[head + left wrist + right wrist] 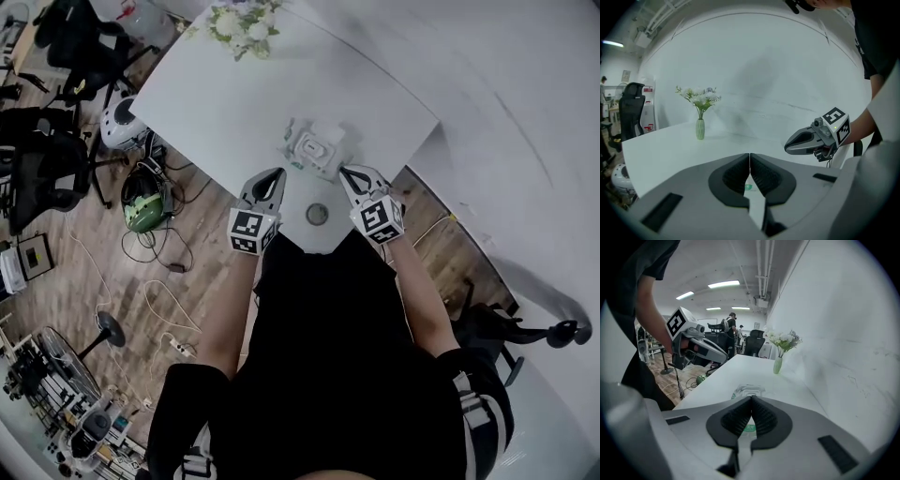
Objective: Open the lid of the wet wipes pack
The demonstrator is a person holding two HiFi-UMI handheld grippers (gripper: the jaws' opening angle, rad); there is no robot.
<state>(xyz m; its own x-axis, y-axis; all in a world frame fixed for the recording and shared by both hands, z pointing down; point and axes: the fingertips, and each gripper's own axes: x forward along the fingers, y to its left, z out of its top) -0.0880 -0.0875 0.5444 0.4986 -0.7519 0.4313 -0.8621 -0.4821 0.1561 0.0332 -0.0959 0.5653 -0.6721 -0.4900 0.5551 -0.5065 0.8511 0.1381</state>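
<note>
Just ahead of both grippers lies one wet wipes pack [314,147] on the white table [225,103], its lid seemingly flat, nothing standing between it and the tips. The left gripper [272,178] has its jaws pressed together on nothing. The right gripper [350,175] is likewise closed and empty, and hangs beside the left one. One vase of flowers [246,28] stands well beyond the pack. One round hole [318,214] sits in the tabletop behind the tips, between the two grippers, and shows only in the head view. The right gripper view shows the pack whole past its tips. The left gripper view gives only a green sliver through its jaw gap.
</note>
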